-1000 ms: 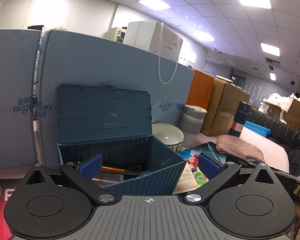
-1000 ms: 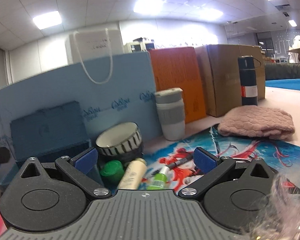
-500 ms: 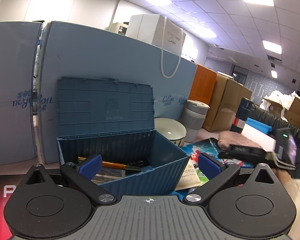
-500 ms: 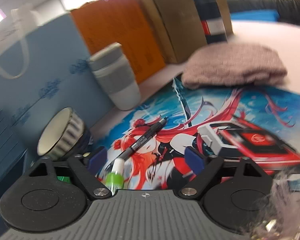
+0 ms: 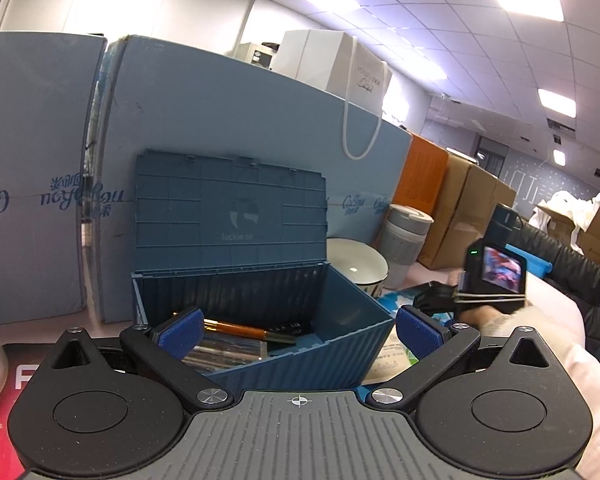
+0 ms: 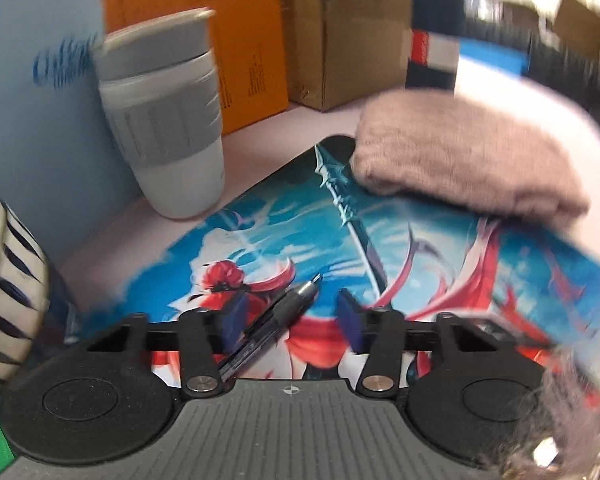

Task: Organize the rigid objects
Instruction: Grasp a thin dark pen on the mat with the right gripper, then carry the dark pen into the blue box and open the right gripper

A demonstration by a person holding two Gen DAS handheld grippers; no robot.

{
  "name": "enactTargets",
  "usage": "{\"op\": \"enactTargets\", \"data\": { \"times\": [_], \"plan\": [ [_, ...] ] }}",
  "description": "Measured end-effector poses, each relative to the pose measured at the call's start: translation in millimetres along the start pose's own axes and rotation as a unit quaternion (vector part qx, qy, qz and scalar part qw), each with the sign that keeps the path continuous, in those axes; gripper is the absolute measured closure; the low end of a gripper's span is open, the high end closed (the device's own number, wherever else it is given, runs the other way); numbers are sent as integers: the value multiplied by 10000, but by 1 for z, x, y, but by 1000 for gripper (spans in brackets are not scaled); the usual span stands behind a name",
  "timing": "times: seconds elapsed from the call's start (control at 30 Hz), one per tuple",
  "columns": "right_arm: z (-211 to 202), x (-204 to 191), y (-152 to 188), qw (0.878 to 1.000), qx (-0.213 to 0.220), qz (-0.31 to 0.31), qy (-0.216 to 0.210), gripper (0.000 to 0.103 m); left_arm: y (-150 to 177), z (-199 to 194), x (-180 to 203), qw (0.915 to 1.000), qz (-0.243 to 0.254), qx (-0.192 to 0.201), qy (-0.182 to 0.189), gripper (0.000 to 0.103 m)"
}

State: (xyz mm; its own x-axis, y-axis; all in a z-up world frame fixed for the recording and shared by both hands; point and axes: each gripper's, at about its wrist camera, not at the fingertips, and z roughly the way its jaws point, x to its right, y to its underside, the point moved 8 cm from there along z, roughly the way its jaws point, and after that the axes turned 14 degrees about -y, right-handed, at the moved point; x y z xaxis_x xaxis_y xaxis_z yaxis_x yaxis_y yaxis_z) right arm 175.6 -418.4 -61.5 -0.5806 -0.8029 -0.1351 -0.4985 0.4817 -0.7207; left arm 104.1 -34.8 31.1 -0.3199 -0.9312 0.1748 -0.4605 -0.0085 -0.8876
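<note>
Right wrist view motion-blurred; striped bowl (image 6: 8, 292) cut off at left edge; pen (image 6: 278, 320) rear hidden beneath gripper body.

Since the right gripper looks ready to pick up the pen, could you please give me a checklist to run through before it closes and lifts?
1. Pen between the right gripper jaws, which have just been closing: ok.
2. Pads pressing on the pen: not ok, a gap shows on the right.
3. Pen centred: not ok, it lies by the left pad.
4. Blue box lid open: ok.
5. Left gripper open, holding nothing: ok.
6. Room in box: cannot tell.
</note>
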Motion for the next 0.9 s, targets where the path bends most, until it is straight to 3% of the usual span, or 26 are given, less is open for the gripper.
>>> {"op": "enactTargets", "data": {
  "times": [0.03, 0.2, 0.47, 0.63, 0.77, 0.9],
  "plan": [
    [1, -4, 0, 9999, 29, -81, -61, 78, 0, 0, -1, 10000, -10, 0, -10, 0],
    [-4, -14, 1, 9971, 167, 224, -707, 87, -1, -1, -3, 10000, -49, 15, -19, 0],
    [-52, -22, -15, 9873, 910, 342, -1260, 88, -3, -1, -7, 9999, -121, 18, -15, 0],
    [-98, -25, -23, 9806, 1393, 30, -1381, 88, -5, -2, -9, 9998, -186, 23, 27, 0],
    [-142, -32, -31, 9705, 1856, -150, -1533, 89, -7, -5, -12, 9997, -238, 77, 53, 0],
    [-192, -54, -37, 9519, 2338, -395, -1943, 89, -11, -2, -30, 9992, -321, 86, -204, 0]
  ]
}}
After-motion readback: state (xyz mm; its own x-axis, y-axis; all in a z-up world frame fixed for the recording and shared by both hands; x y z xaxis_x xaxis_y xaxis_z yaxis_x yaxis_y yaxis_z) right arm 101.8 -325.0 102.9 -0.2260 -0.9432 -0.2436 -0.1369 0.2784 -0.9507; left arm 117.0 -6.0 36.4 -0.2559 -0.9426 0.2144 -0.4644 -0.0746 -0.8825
